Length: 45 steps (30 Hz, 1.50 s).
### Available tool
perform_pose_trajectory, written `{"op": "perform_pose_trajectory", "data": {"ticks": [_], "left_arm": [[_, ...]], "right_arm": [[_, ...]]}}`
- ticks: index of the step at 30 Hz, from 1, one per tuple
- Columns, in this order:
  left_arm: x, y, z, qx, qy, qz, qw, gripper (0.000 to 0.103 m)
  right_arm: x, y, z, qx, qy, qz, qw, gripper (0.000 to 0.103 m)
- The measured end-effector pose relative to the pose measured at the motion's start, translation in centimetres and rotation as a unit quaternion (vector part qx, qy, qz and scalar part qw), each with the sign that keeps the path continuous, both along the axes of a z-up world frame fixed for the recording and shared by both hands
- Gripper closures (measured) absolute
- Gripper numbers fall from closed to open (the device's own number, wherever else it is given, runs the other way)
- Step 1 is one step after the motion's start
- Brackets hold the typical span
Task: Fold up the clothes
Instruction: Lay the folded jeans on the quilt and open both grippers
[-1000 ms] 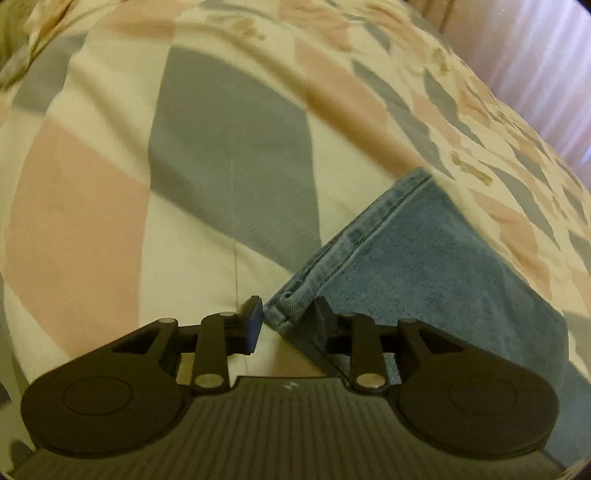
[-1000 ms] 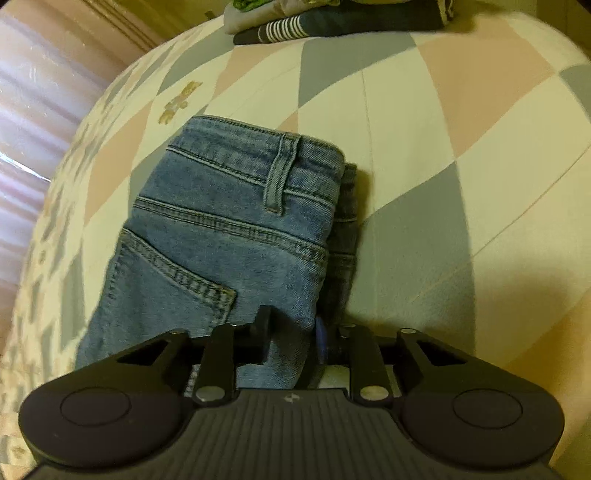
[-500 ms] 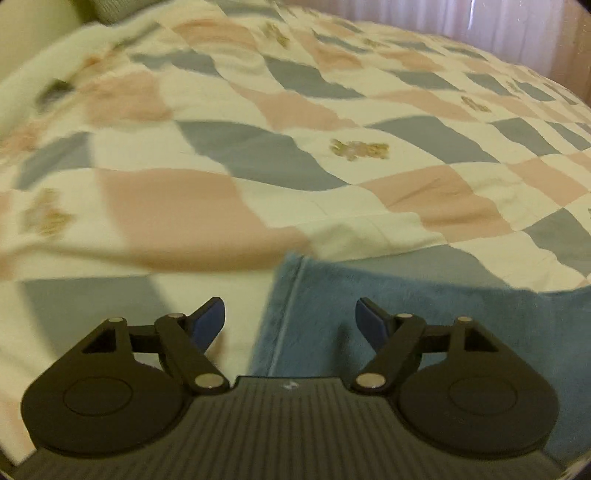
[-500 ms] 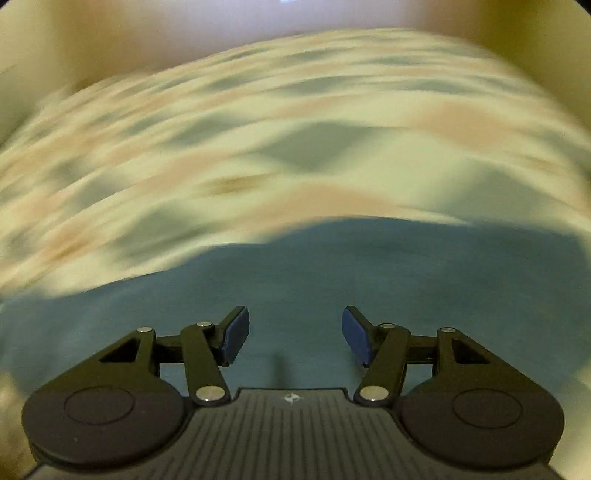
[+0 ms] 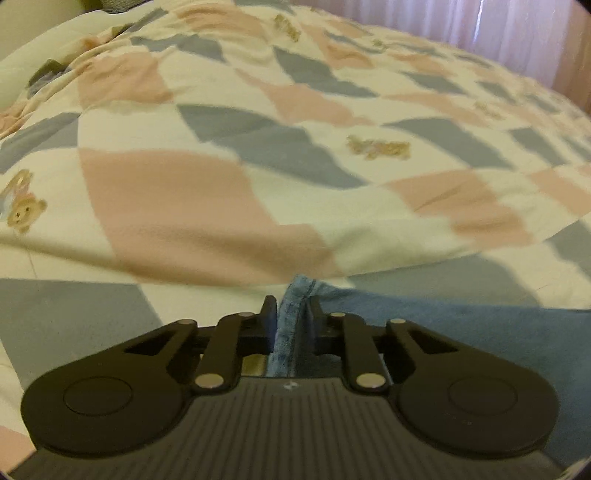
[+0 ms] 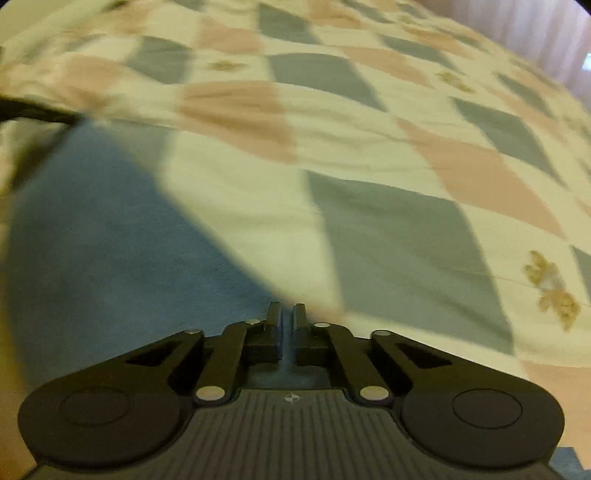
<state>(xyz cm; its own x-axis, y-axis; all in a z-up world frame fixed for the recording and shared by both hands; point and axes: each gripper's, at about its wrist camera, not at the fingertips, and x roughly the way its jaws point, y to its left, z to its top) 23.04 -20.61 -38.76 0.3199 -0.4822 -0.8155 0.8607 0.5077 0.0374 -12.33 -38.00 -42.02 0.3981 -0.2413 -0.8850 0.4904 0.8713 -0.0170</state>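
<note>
Two grippers clamp the same pair of blue jeans (image 5: 461, 332) on a bed spread with a checked quilt (image 5: 221, 192) of pink, grey and cream diamonds. At the left gripper (image 5: 291, 314), the black fingers are clenched on a stitched denim edge that stands up between them, the rest of the jeans lying flat on the quilt to the gripper's right. At the right gripper (image 6: 287, 317), the fingers pinch a thin fold of denim, with blue cloth (image 6: 110, 240) spreading to its left across the blurred quilt (image 6: 388, 229).

Jeans (image 5: 461, 332) on quilt (image 5: 184, 206); curtain (image 5: 461, 18) behind bed.
</note>
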Motion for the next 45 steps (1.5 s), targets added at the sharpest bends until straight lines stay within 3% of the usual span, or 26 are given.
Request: {"op": "perform_pose_trajectory", "data": {"ticks": [2,5,8,11,14,15,17,18,21,24,25,27,28,29,32,34,37,41,45], "left_arm": [[-0.5,-0.5,0.4,0.003,-0.020,0.007,0.9998,0.087],[-0.3,0.0,2.1,-0.007,-0.068,0.055,0.9961,0.087],[1.0,0.7,3.7,-0.021,-0.020,0.063,0.9976,0.087],[-1.8,0.2,4.8,-0.027,0.032,-0.037,0.9984,0.087],[-6.7,0.0,4.3,-0.014,0.062,-0.148,0.9869,0.079],[-8.4,0.0,3.5,-0.002,0.060,-0.176,0.9825,0.073],[-10.2,-0.4,1.3,0.043,0.031,-0.194,0.9795,0.070],[-10.7,-0.4,0.4,0.062,0.020,-0.194,0.9789,0.070],[-8.6,0.7,0.1,0.065,0.033,-0.113,0.9909,0.069],[-8.4,1.3,1.5,0.079,0.008,-0.079,0.9936,0.067],[-8.9,1.4,2.0,0.075,0.015,-0.082,0.9937,0.064],[-10.6,1.6,2.3,0.072,0.029,-0.097,0.9923,0.040],[-11.7,1.6,1.8,0.079,0.028,-0.109,0.9905,0.036],[-12.8,1.4,1.2,0.091,0.026,-0.119,0.9884,0.036],[-14.7,0.6,0.4,0.128,0.009,-0.111,0.9856,0.036],[-15.8,0.4,1.4,0.135,0.016,-0.111,0.9844,0.036],[-18.0,0.9,4.1,0.132,0.016,-0.112,0.9848,0.035],[-21.2,1.4,7.4,0.112,0.049,-0.110,0.9863,0.030],[-25.4,0.2,9.6,0.119,0.070,-0.133,0.9814,0.030]], "right_arm": [[0.3,-1.1,0.1,-0.039,0.018,-0.074,0.996,0.101],[-0.6,-0.8,2.6,-0.010,-0.040,-0.117,0.992,0.096],[-1.3,3.3,5.1,-0.002,-0.068,-0.108,0.992,0.086],[-2.8,8.0,5.8,0.027,-0.086,-0.128,0.988,0.078],[-3.8,11.5,4.4,0.044,-0.061,-0.163,0.984,0.075],[-4.1,11.7,3.8,0.034,-0.048,-0.176,0.983,0.075],[-4.6,12.3,2.7,0.012,-0.022,-0.199,0.980,0.076],[-5.1,12.0,2.8,-0.006,-0.009,-0.214,0.977,0.074],[-7.8,10.8,4.1,-0.037,0.013,-0.279,0.960,0.070],[-11.1,11.2,6.1,-0.035,-0.021,-0.302,0.952,0.067],[-11.9,11.5,6.5,-0.030,-0.030,-0.304,0.952,0.061],[-12.9,12.4,5.6,-0.009,-0.026,-0.305,0.952,0.056],[-13.0,12.5,4.5,0.003,-0.010,-0.314,0.949,0.056],[-13.2,12.6,3.4,0.016,0.006,-0.323,0.946,0.057],[-14.7,12.2,3.2,0.042,-0.025,-0.364,0.930,0.057],[-15.3,12.2,4.7,0.040,-0.035,-0.367,0.929,0.055],[-17.0,12.0,7.1,0.030,-0.045,-0.372,0.927,0.043],[-20.5,11.5,9.8,0.042,-0.065,-0.402,0.913,0.043],[-23.5,11.7,12.5,0.043,-0.070,-0.417,0.905,0.040]]}}
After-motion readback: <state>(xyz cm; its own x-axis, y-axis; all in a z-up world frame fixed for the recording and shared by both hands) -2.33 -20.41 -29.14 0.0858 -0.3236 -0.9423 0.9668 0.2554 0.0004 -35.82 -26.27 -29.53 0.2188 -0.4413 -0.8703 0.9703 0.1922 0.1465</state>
